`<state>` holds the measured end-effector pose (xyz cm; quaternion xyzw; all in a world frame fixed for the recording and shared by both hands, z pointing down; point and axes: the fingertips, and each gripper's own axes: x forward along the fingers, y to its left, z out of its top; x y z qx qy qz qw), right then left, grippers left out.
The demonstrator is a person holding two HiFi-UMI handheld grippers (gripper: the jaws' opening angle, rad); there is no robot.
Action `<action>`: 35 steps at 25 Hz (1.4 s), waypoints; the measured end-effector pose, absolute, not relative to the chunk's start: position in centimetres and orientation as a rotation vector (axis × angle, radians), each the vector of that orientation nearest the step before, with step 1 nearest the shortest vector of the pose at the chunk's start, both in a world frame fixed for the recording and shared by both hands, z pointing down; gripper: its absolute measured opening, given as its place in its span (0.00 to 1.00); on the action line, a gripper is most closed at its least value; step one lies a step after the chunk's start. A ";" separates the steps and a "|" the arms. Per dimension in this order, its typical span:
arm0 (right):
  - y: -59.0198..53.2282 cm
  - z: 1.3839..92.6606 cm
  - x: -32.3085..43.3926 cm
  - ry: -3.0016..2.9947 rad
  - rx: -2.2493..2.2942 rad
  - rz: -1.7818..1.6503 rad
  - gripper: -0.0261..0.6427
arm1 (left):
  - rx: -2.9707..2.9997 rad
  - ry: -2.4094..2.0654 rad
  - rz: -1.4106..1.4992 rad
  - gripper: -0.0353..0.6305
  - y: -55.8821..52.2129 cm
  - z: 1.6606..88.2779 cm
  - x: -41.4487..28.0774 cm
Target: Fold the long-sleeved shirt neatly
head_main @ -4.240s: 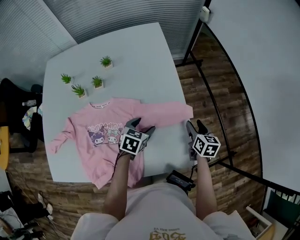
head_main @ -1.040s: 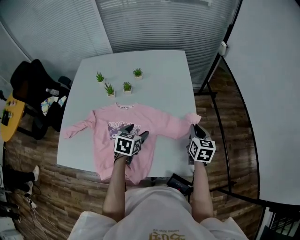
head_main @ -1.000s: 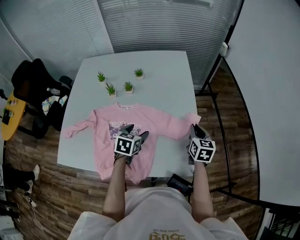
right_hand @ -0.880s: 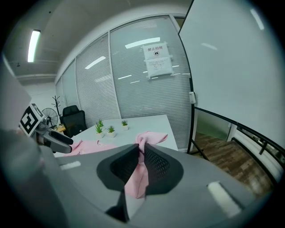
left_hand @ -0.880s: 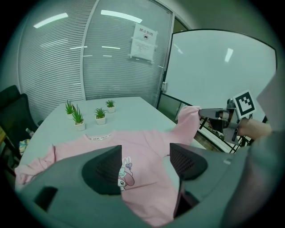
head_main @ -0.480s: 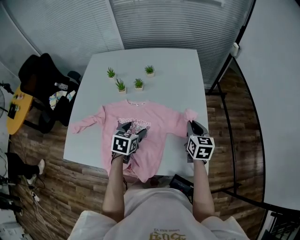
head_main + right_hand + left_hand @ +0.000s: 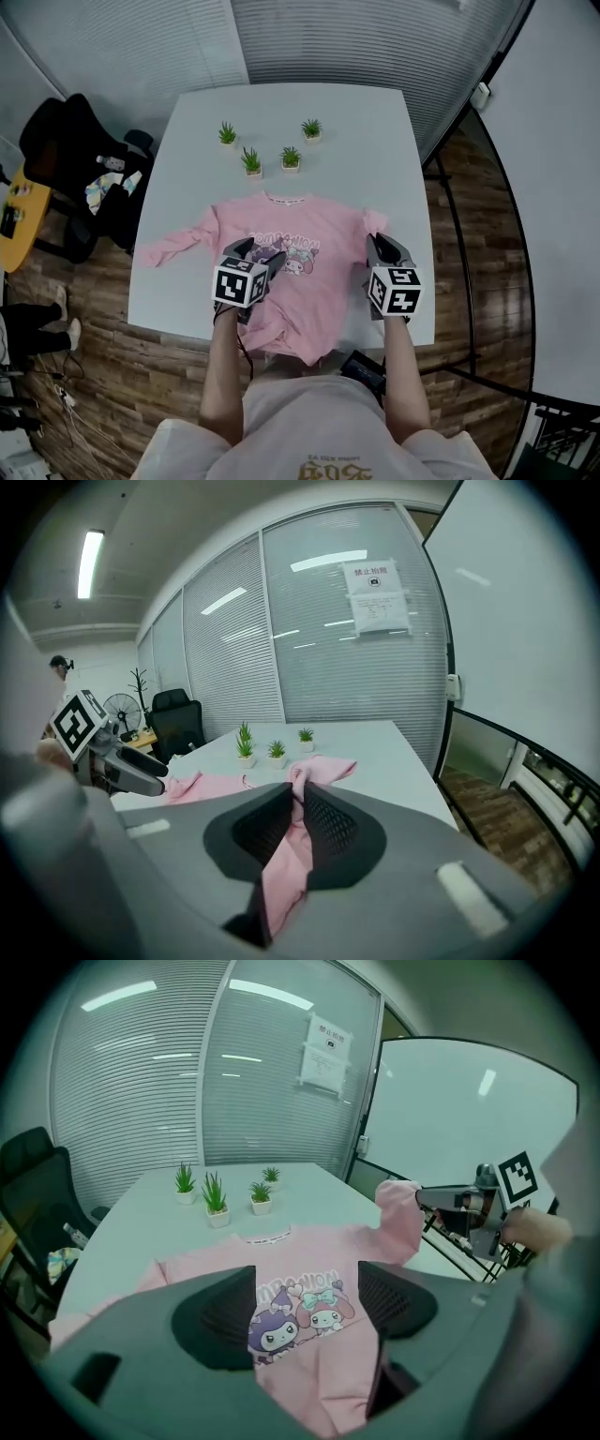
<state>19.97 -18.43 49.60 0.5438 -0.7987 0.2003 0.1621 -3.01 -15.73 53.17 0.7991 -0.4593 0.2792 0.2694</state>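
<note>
Right claw (image 7: 380, 246): clamped on the cuff of the right sleeve (image 7: 372, 223), with pink cloth pinched between its jaws and trailing out below them. The sleeve is raised off the surface and bunched by the shoulder.
Left claw (image 7: 255, 251): jaws apart and gripping nothing, it hovers over the printed chest.
Surface (image 7: 319, 183): white, with bare room on its far half and some down both sides of the garment.
Shirt (image 7: 305, 281): pink and face up, spread across the near half of the surface. The body lies flat with no crease laid.
Progress: early, by the look of it — one sleeve is lifted for folding inward. The left sleeve (image 7: 178, 246), the side folds and the final doubling are all left to do.
Hem (image 7: 292, 342): hangs over the near edge — it likely needs drawing back onto the surface before the body can fold cleanly.
Right edge: close beside the right claw, so there is little margin there.
Potted plants (image 7: 251, 161): four small pots just beyond the collar, limiting how far the shirt can slide away.
Chair (image 7: 56, 150): black, off the left edge and well apart.
</note>
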 end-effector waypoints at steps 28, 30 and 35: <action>-21.0 52.3 -2.1 -2.322 1.372 0.553 0.11 | 2.105 -1.100 0.711 0.58 -17.3 55.1 -18.5; -21.3 52.6 -3.1 -2.328 1.360 0.550 0.11 | 2.102 -1.108 0.722 0.58 -17.6 55.3 -19.2; -21.7 52.9 -5.1 -2.334 1.328 0.538 0.11 | 2.107 -1.126 0.708 0.58 -18.4 55.8 -19.8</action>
